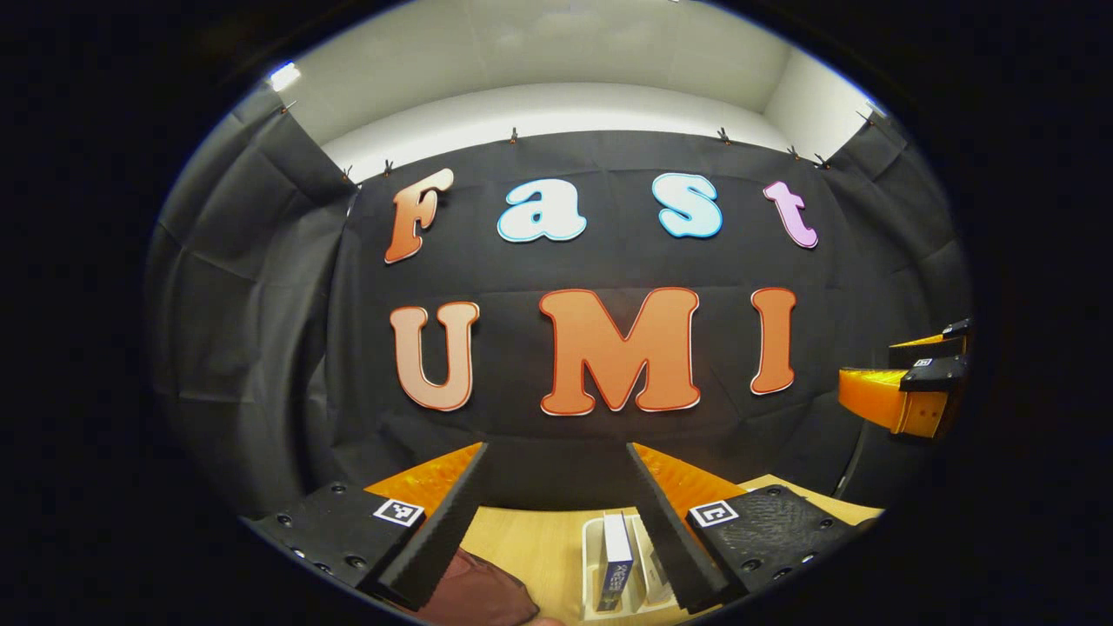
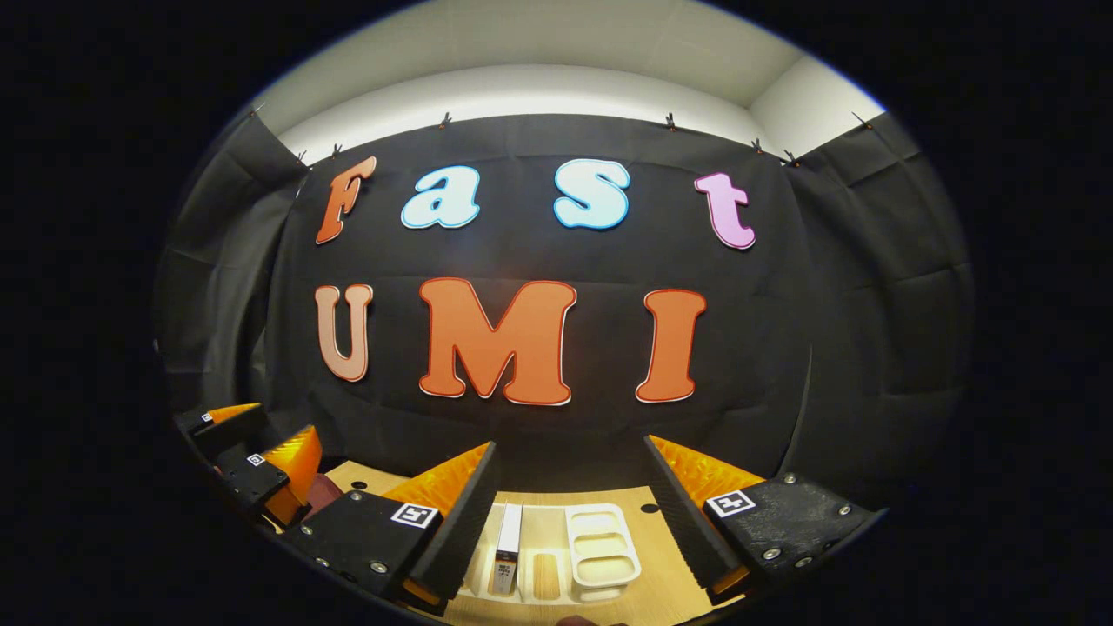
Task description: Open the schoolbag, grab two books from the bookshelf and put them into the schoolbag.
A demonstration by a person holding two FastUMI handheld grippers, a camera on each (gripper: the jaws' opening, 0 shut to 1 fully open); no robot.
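Both grippers, left (image 1: 556, 513) and right (image 2: 569, 513), released (fingers spread); white slotted plastic bookshelf (image 2: 600, 543) with upright book (image 2: 507, 552) between right fingers.

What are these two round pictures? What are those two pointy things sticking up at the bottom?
Each picture comes from a camera riding on a hand-held grabber. The pointy things are its two fingers. The left gripper and the right gripper are both open and hold nothing. Each camera also catches the other grabber at its edge. Below lies a wooden table with a white bookshelf rack, a book standing in it, and a bit of a dark red bag.
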